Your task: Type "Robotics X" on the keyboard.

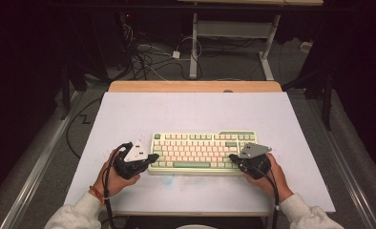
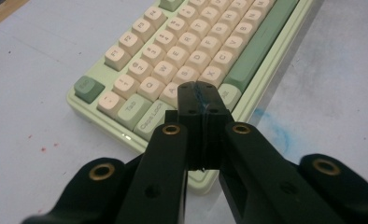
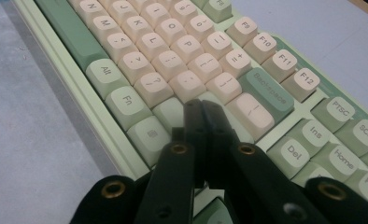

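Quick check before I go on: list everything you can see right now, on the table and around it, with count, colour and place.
keyboard: one, pale green case with cream and green keys, near the front middle of the table.
table: one, pale lavender-white top with a wooden strip along the far edge.
blue smudge: one, on the tabletop just in front of the keyboard.
cables: several, dark and white, tangled on the floor beyond the table.
desk frame: one, white legs, behind the table.
left gripper: one, black with a grey plate, jaws shut, tips over the keyboard's left end.
right gripper: one, black with a grey plate, jaws shut, tips over the keyboard's right end.
hands: two, light sleeves, at the front edge.
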Tool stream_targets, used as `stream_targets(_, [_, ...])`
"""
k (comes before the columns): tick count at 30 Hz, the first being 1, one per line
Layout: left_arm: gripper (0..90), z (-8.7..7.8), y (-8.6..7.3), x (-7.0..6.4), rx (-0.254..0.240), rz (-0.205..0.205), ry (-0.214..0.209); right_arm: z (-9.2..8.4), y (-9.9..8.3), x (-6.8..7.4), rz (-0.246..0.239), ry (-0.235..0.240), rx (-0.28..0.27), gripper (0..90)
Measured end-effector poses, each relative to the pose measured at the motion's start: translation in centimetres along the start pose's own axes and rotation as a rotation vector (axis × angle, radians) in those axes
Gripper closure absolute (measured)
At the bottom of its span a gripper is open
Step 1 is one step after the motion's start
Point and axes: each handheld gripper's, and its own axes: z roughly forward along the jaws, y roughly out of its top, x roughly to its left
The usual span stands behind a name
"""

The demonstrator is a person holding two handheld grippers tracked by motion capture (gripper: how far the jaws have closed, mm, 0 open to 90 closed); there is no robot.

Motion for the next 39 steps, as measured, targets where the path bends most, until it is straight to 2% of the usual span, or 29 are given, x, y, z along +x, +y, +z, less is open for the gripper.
stream_targets(16, [88.0,2.6,2.1,-0.2,0.045,0.054,-0.042,-0.1,-0.1,0.0,-0.002,0.002,0.001,90.0])
stream_targets(25, [88.0,4.0,2.6,-0.2,0.071,0.066,-0.056,-0.1,-0.1,0.0,-0.008,-0.001,0.000,90.0])
stream_targets(39, [88.0,5.2,3.2,-0.2,0.096,0.074,-0.080,-0.1,0.0,0.1,-0.008,-0.004,0.002,90.0])
